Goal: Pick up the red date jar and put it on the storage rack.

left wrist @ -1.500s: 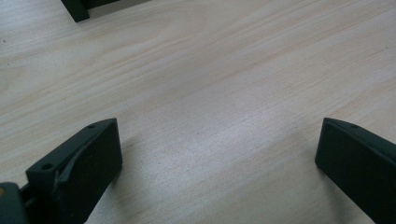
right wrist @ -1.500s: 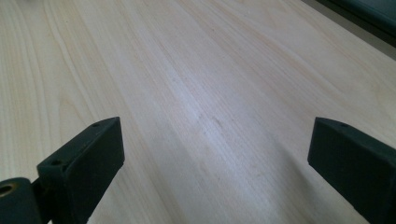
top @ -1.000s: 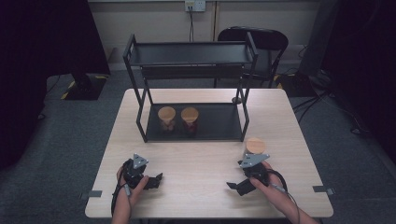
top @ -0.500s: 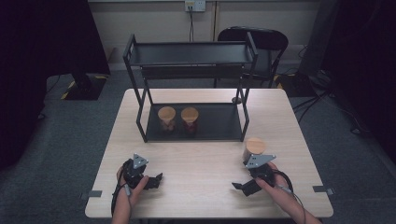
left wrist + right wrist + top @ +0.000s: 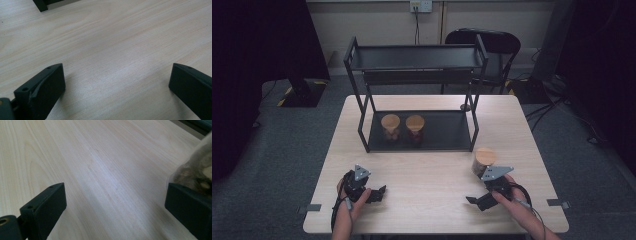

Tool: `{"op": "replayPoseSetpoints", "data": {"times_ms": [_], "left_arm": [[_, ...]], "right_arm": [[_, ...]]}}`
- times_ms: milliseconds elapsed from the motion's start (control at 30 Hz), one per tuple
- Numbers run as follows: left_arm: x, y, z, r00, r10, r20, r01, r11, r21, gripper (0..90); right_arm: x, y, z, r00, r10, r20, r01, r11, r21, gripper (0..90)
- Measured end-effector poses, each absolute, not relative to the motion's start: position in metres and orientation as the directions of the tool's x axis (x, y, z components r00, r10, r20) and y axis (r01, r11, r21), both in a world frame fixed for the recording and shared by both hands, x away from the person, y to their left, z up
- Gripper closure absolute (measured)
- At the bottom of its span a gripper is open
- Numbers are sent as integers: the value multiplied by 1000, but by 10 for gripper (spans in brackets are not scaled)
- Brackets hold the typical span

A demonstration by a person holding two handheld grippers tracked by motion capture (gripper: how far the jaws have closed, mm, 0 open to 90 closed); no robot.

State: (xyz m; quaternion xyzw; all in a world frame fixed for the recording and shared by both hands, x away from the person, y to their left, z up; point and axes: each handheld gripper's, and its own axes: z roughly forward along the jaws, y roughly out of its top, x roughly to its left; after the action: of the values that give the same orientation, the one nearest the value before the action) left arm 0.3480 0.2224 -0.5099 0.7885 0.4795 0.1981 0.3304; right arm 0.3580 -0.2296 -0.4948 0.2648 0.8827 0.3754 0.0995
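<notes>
Fingers (image 5: 42,207) of the right gripper (image 5: 475,201) gape beside an unlabelled jar (image 5: 485,160).

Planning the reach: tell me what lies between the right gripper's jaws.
Bare tabletop only, in the right gripper view. The right gripper is open; the jar sits at its one jaw's edge, not between them.

The right claw (image 5: 113,212) is seen spread wide over the pale wooden surface (image 5: 100,165), a blurred jar (image 5: 197,170) just behind its right jaw.
</notes>
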Motion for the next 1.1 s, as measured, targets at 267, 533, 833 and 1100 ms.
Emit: {"op": "replayPoseSetpoints", "data": {"times_ms": [267, 533, 833, 1100], "left_arm": [[348, 222, -510, 461, 887, -5, 625, -321, 711, 2], [348, 222, -510, 462, 887, -5, 625, -322, 711, 2], [348, 222, -510, 462, 887, -4, 625, -322, 711, 2], [348, 222, -510, 462, 887, -5, 625, -321, 711, 2]], "right_arm": [[357, -244, -494, -831, 556, 17, 401, 578, 711, 29], [355, -258, -494, -819, 574, 13, 414, 576, 704, 29], [354, -275, -493, -800, 599, 12, 432, 563, 705, 29], [352, -292, -493, -781, 625, 14, 452, 549, 703, 29]]}}
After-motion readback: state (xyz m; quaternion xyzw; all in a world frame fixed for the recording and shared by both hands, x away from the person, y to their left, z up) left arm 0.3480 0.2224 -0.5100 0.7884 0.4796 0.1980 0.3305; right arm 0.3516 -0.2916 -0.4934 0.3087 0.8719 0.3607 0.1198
